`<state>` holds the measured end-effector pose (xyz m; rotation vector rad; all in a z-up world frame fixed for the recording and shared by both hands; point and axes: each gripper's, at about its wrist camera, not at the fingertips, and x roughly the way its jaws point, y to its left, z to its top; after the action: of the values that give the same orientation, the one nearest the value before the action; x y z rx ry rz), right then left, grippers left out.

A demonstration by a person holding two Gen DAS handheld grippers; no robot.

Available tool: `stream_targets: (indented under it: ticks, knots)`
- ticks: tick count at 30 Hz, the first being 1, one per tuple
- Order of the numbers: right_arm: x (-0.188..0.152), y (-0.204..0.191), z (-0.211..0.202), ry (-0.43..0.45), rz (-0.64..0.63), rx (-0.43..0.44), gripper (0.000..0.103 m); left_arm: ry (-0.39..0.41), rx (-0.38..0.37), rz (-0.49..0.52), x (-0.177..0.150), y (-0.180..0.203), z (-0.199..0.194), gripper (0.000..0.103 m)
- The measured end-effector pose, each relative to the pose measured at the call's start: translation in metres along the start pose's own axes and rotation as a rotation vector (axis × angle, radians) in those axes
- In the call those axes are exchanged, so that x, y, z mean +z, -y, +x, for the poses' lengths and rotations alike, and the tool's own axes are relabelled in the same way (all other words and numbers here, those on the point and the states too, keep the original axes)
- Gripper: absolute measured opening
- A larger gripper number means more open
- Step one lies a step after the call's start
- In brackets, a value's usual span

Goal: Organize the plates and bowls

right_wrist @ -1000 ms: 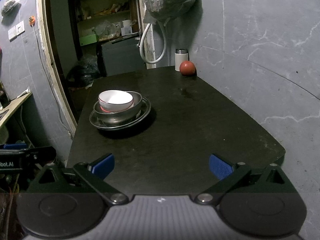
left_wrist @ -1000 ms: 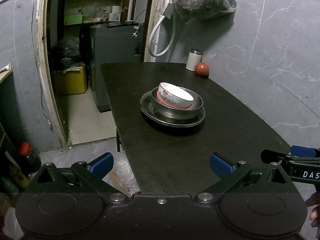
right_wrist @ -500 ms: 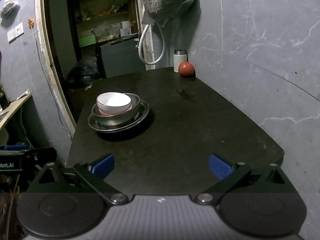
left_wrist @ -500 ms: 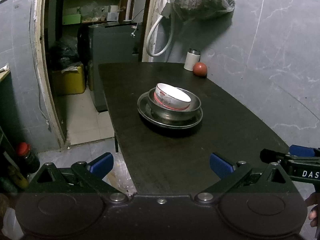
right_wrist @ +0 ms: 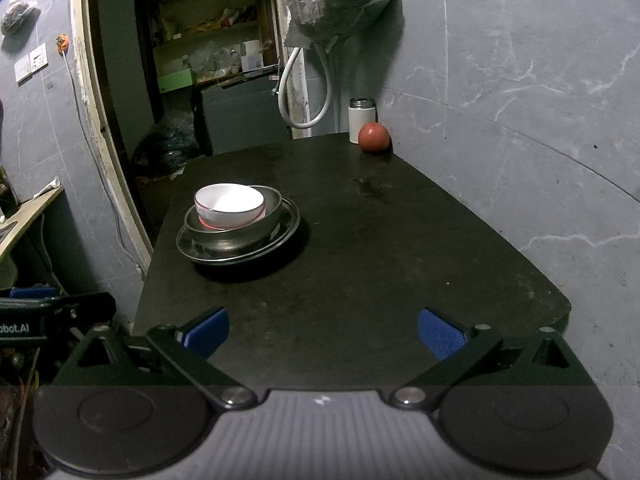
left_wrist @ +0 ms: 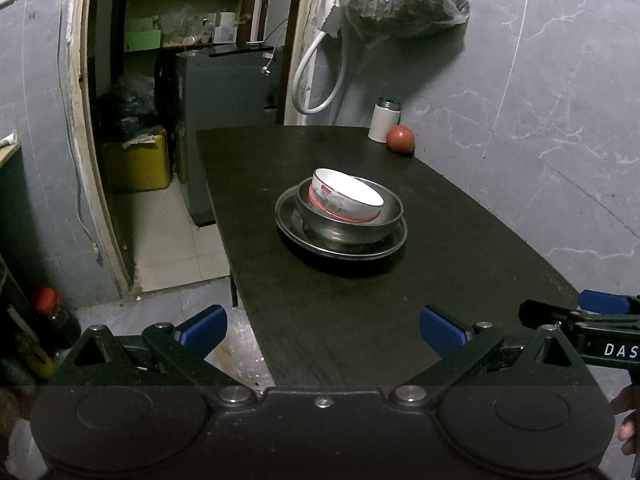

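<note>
A white bowl with a red pattern (left_wrist: pixel 346 196) sits tilted inside a steel bowl (left_wrist: pixel 352 222), which stands on a steel plate (left_wrist: pixel 292 226) on the dark table (left_wrist: pixel 360 320). The same stack shows in the right wrist view: white bowl (right_wrist: pixel 229 205), steel bowl (right_wrist: pixel 240 230), plate (right_wrist: pixel 290 222). My left gripper (left_wrist: pixel 322 330) is open and empty at the table's near edge, well short of the stack. My right gripper (right_wrist: pixel 322 332) is open and empty over the near part of the table (right_wrist: pixel 360 280). The right gripper's fingers (left_wrist: pixel 560 316) show at the right edge of the left wrist view.
A red round fruit (left_wrist: pixel 400 140) and a white canister (left_wrist: pixel 384 120) stand at the table's far corner by the grey wall; both also show in the right wrist view, the fruit (right_wrist: pixel 374 138) and canister (right_wrist: pixel 362 120). A doorway with shelves (left_wrist: pixel 180 40) opens left.
Both grippers have drawn back slightly from the stack, which now looks a little smaller and farther. The bowls and plate have not moved. Both grippers stay open.
</note>
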<state>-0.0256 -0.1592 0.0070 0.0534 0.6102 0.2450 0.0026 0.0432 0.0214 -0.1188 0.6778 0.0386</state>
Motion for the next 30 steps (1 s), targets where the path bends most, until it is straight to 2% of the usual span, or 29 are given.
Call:
stream_targets:
  ticks: [3,12,30]
  knots:
    - [-0.0004,0.0000,-0.0004,0.000,0.000,0.000,0.103,-0.007,0.040,0.017,0.0014,0.0023,0.0007,0.102]
    - [-0.0001,-0.0017,0.0003,0.007,0.001,-0.007,0.103,0.011,0.002,0.020,0.0028,0.0022,-0.0018,0.102]
    - [0.0008,0.0002,0.0070,-0.005,-0.003,-0.002,0.103,0.005,0.004,0.027,0.0045,0.0020,0.0022,0.102]
